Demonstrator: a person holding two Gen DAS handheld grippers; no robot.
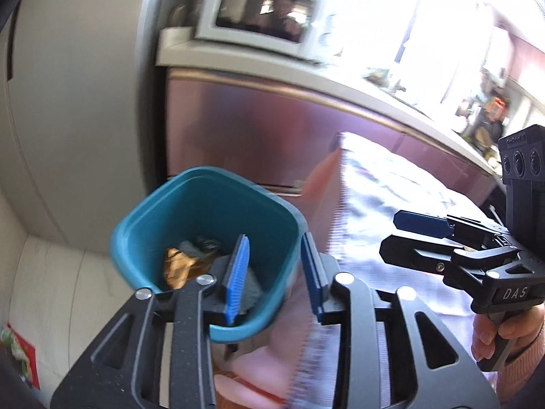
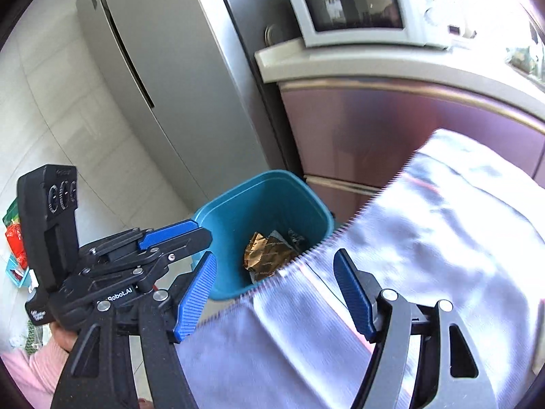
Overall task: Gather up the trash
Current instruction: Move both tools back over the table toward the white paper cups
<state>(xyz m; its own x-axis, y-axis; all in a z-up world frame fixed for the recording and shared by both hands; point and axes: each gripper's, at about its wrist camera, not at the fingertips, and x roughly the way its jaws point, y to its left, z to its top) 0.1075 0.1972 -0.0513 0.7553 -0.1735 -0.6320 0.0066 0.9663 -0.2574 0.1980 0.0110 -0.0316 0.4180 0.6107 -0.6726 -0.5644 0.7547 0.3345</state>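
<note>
A teal trash bin (image 1: 204, 225) stands on the floor before the cabinet; it also shows in the right wrist view (image 2: 262, 211). Inside lie a gold wrapper (image 2: 264, 255) and dark scraps (image 1: 204, 248). A large silver foil bag with a serrated edge (image 2: 391, 272) hangs in the air right of and over the bin, blurred; it also shows in the left wrist view (image 1: 371, 211). My right gripper (image 2: 276, 293) is open with the bag between its fingers. My left gripper (image 1: 276, 272) is open above the bin's near rim, empty.
A grey fridge (image 2: 163, 78) stands at the left. A white microwave (image 2: 361, 6) sits on the counter (image 2: 374, 64) above purple cabinet doors (image 1: 259, 129). Red and green packets (image 2: 13, 235) lie on the tiled floor at the far left.
</note>
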